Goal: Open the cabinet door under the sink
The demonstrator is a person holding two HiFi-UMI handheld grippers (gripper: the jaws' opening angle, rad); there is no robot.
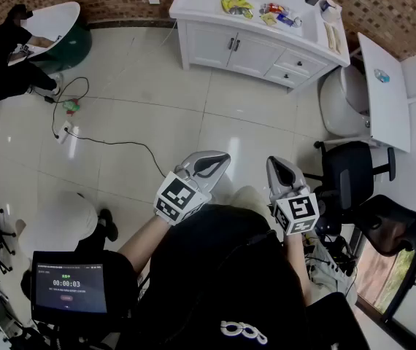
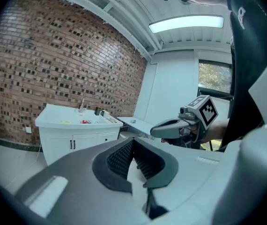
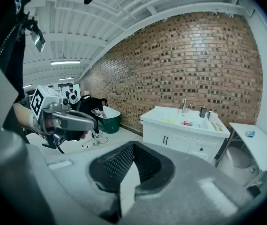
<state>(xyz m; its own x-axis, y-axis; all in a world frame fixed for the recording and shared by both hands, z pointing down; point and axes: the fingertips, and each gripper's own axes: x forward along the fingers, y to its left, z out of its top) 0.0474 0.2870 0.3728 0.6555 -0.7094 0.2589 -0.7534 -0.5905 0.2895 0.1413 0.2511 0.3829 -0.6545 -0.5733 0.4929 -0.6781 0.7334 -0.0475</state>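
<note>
A white vanity (image 1: pixel 193 6) with a sink stands against the brick wall, far across the tiled floor. Its two cabinet doors (image 1: pixel 236 52) are closed, with dark handles at their meeting edge. The same doors (image 2: pixel 77 143) show small in the left gripper view, and the doors (image 3: pixel 167 141) show again in the right gripper view. My left gripper (image 1: pixel 219 157) and right gripper (image 1: pixel 276 160) are held side by side close to the body, well short of the vanity. The left gripper (image 2: pixel 133 142) is shut and holds nothing, and so is the right gripper (image 3: pixel 133 145).
A toilet (image 1: pixel 341 99) and a white panel (image 1: pixel 384 90) stand right of the vanity. Two black office chairs (image 1: pixel 348 175) are close on the right. A cable with a power strip (image 1: pixel 66 130) lies on the floor at left, near a green tub (image 1: pixel 68 41) and a person (image 1: pixel 2 58).
</note>
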